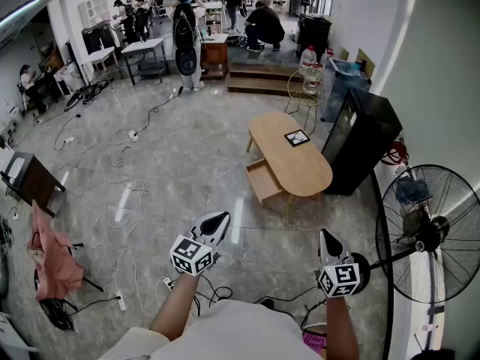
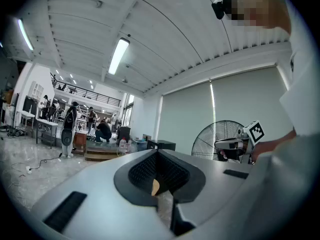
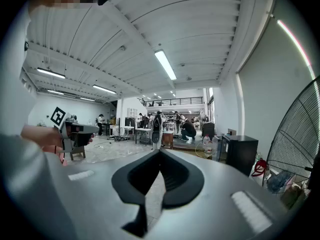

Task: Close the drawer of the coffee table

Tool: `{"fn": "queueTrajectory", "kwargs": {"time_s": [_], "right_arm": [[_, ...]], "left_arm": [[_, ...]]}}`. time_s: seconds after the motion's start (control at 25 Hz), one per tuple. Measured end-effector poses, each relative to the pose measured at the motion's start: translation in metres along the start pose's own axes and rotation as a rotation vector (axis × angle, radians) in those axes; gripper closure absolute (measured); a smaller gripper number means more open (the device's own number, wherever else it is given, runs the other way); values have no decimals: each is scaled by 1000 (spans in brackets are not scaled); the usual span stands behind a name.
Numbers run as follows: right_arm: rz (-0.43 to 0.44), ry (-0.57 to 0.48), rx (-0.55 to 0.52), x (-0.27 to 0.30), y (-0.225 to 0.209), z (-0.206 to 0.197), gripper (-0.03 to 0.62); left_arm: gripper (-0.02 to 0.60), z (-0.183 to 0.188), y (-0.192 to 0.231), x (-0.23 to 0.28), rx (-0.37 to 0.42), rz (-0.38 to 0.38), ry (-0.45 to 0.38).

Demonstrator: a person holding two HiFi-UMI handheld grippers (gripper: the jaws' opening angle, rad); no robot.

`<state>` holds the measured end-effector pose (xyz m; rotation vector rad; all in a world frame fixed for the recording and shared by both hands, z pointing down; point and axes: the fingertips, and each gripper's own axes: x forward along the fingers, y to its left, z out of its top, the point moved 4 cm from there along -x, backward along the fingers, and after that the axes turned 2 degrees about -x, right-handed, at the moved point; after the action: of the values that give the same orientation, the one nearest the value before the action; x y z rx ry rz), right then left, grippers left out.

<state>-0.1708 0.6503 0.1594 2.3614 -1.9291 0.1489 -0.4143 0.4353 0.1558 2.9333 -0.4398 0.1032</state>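
The oval wooden coffee table [image 1: 294, 163] stands some way ahead on the shiny floor. Its drawer [image 1: 262, 181] is pulled out toward the left of the head view. A small black-framed card [image 1: 297, 137] lies on the tabletop. My left gripper [image 1: 214, 223] and right gripper [image 1: 328, 240] are held out low in front of me, well short of the table, both pointing toward it. Both have their jaws together with nothing held. In the left gripper view the left gripper [image 2: 157, 152] points level; the right gripper [image 3: 160, 151] also looks across the room.
A black cabinet [image 1: 361, 137] stands against the wall behind the table. A standing fan [image 1: 426, 235] is close at my right. Cables and power strips [image 1: 120, 193] trail over the floor at left. A wire stool [image 1: 308, 88] and several people [image 1: 263, 25] are farther back.
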Motion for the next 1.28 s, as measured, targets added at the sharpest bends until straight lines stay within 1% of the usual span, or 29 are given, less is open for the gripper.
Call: {"fn": "queueTrajectory", "kwargs": {"time_s": [0.56, 0.84, 1.04, 1.28], "right_arm": [[14, -5, -14, 3, 17, 5, 583], [6, 10, -2, 17, 33, 3, 583], [12, 10, 6, 30, 57, 4, 583], [1, 14, 7, 36, 88, -1, 583]], "left_arm": [[575, -8, 3, -7, -9, -2, 10], [575, -12, 19, -21, -17, 12, 23], [575, -15, 37, -34, -27, 14, 40], [575, -20, 54, -50, -25, -14, 57]]}}
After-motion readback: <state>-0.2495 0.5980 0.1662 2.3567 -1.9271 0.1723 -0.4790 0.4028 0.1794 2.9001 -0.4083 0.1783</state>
